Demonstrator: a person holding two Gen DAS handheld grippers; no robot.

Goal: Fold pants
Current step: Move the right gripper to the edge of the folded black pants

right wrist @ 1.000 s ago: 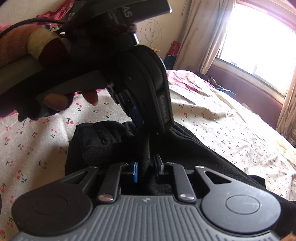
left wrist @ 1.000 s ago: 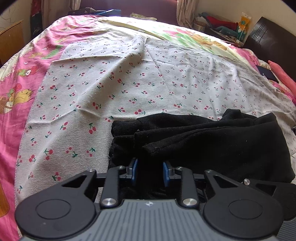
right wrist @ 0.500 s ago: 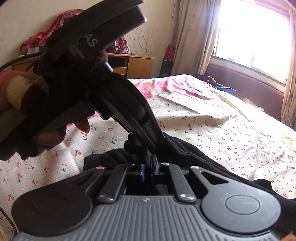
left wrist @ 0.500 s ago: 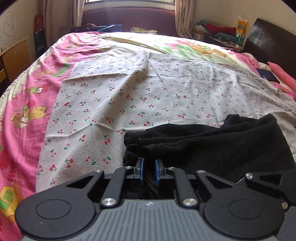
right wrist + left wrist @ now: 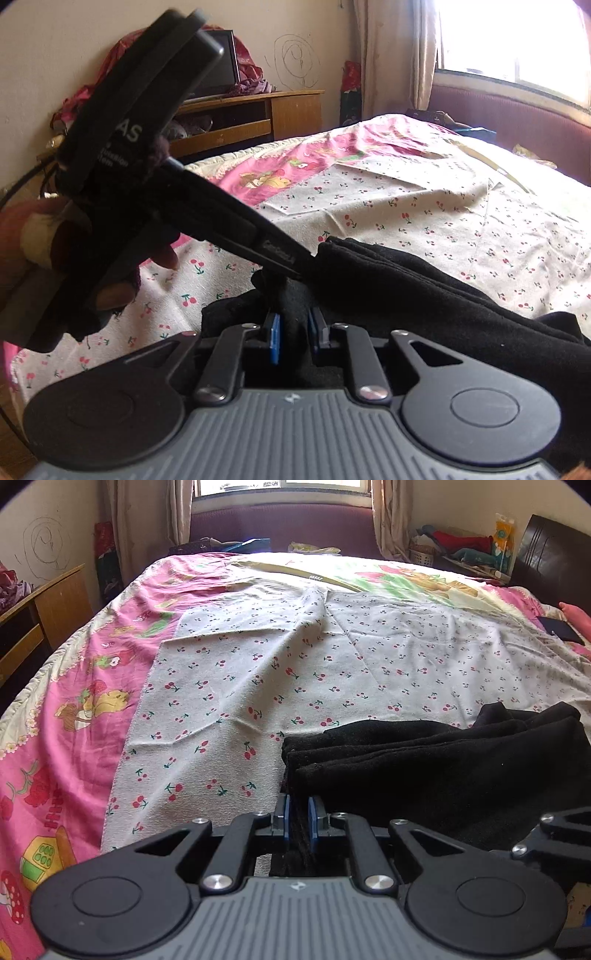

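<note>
The left gripper [image 5: 298,818] is clamped on a bunched edge of the black pants [image 5: 443,771]; its 2 blue pads [image 5: 283,814] press the fabric from both sides. The right gripper [image 5: 293,334] has its jaws opening, with a fold of the same pants between them; the pads [image 5: 274,341] stand slightly clear of the cloth.

The pants lie folded in several layers at the near edge of the cherry-print sheet [image 5: 332,672], their stacked hems facing left in the left wrist view. In the right wrist view the left gripper's body and the gloved hand [image 5: 92,266] holding it cross the upper left of the frame and hide the near corner of the bed.

Beyond the pants the cherry-print sheet is open and mostly flat, with 1 raised crease [image 5: 314,627] running toward the far side. The sheet ends short of the bed's left side, where a pink cartoon bedspread [image 5: 66,709] drops over the mattress edge. A dark flat object [image 5: 559,629] lies near the right edge, beside a pink cushion [image 5: 576,614].

Farther off, a wooden desk [image 5: 40,609] stands left of the bed, a dark headboard [image 5: 554,550] and a cluttered shelf [image 5: 461,550] stand right, and a window with curtains [image 5: 388,517] closes the far wall.
</note>
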